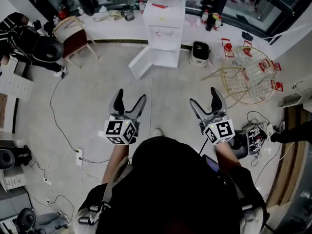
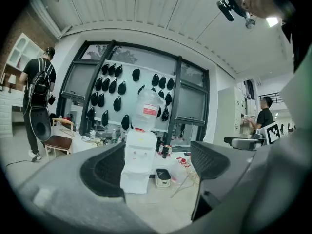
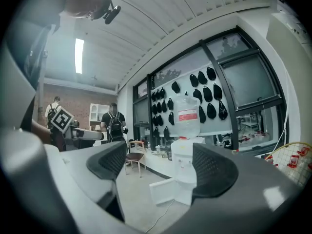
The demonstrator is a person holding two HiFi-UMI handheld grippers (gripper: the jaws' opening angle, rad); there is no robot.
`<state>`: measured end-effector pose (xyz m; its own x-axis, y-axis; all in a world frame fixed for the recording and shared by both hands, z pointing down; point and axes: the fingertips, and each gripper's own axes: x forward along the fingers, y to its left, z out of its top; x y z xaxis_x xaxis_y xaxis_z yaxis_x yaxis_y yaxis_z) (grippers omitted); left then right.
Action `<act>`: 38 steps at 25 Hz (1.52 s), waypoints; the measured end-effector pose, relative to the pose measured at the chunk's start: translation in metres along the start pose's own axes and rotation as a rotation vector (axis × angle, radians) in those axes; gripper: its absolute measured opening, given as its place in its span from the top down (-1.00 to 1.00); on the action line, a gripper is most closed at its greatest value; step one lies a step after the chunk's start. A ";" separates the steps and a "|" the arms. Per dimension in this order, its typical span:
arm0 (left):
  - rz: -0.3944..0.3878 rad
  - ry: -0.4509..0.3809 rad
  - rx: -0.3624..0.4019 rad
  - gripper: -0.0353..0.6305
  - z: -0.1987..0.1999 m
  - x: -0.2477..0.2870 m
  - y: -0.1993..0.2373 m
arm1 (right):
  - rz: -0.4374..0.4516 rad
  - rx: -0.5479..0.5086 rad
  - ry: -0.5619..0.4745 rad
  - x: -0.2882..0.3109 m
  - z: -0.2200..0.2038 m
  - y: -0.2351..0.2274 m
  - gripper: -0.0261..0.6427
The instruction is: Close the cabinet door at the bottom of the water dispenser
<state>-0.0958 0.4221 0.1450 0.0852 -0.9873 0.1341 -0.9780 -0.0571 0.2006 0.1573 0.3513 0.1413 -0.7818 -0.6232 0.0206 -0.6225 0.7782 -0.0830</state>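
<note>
The water dispenser [image 1: 165, 29] stands on the floor [image 1: 97, 96] against the counter [image 1: 114, 27], well ahead of both grippers. An upturned clear bottle [image 2: 147, 107] with a red label sits on top of it; how much water it holds cannot be told. The cabinet door [image 1: 142, 62] at the bottom stands wide open, swung out to the left of the dispenser body, and what is inside the cabinet cannot be made out.

The left gripper [image 1: 131, 95] and right gripper [image 1: 204, 96] hang side by side over bare floor and point toward the dispenser. The fingers of each are spread apart and empty, with only the distant dispenser showing between them.

A small white box with a dark top [image 1: 200, 52] sits on the floor just right of the dispenser. Further right a round wire basket [image 1: 243, 77] lies tilted, with red pieces around its rim. A chair [image 1: 74, 37] stands to the left by the counter.
</note>
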 end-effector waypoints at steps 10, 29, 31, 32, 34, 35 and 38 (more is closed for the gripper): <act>-0.017 0.024 -0.014 -0.39 0.009 0.019 0.081 | 0.015 0.018 0.029 0.086 -0.010 0.030 -0.29; 0.000 0.073 -0.045 -0.39 0.005 0.115 0.123 | 0.021 0.019 0.077 0.174 -0.016 -0.035 -0.29; 0.006 0.083 -0.046 -0.39 0.005 0.132 0.129 | 0.025 0.022 0.077 0.190 -0.017 -0.050 -0.29; 0.008 0.088 -0.045 -0.39 0.005 0.141 0.131 | 0.025 0.024 0.078 0.198 -0.017 -0.058 -0.29; 0.012 0.098 -0.042 -0.39 0.006 0.158 0.135 | 0.026 0.031 0.082 0.214 -0.018 -0.072 -0.29; 0.013 0.104 -0.040 -0.39 0.007 0.166 0.138 | 0.028 0.035 0.083 0.222 -0.019 -0.078 -0.29; 0.016 0.123 -0.039 -0.39 0.003 0.188 0.142 | 0.031 0.046 0.092 0.241 -0.025 -0.094 -0.29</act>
<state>-0.2193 0.2277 0.1960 0.0950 -0.9621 0.2555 -0.9714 -0.0334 0.2352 0.0268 0.1297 0.1793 -0.8020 -0.5874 0.1088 -0.5973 0.7914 -0.1304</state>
